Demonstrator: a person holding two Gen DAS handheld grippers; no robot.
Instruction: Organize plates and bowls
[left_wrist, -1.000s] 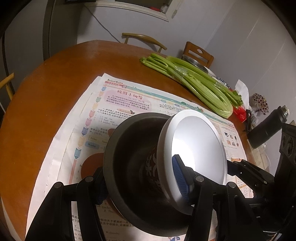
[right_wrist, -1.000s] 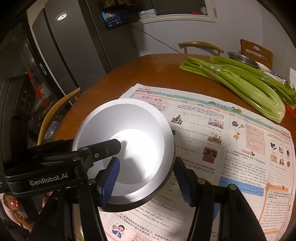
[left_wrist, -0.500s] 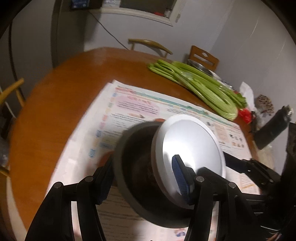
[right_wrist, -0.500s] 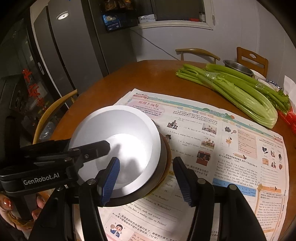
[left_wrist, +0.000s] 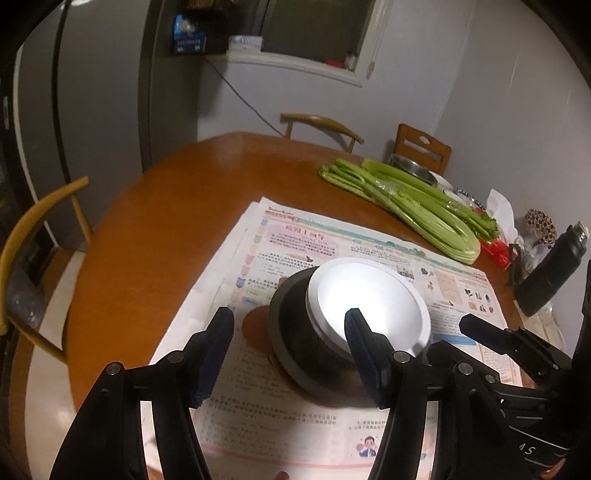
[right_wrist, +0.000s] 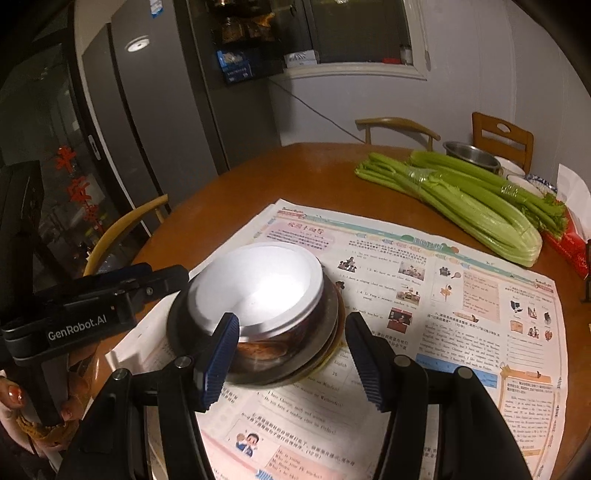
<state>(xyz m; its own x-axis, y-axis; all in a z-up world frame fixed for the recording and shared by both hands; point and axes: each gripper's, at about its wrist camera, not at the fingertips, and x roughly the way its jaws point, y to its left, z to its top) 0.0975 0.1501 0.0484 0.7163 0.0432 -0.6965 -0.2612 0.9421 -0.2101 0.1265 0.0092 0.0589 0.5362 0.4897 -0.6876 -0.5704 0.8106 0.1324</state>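
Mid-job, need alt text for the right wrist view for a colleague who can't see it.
A white bowl sits nested in a dark metal bowl on newspaper covering a round wooden table. The right gripper hovers near it, jaws open and empty; celery lies beyond.

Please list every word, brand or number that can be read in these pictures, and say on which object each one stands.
"GenRobot.AI": white print on the left gripper's black body, right wrist view.
"AS": white letters on the right gripper's body, left wrist view.
Newspaper: headlines and lines of print, too small and blurred to read.
Red characters on the dark glass door: not legible.
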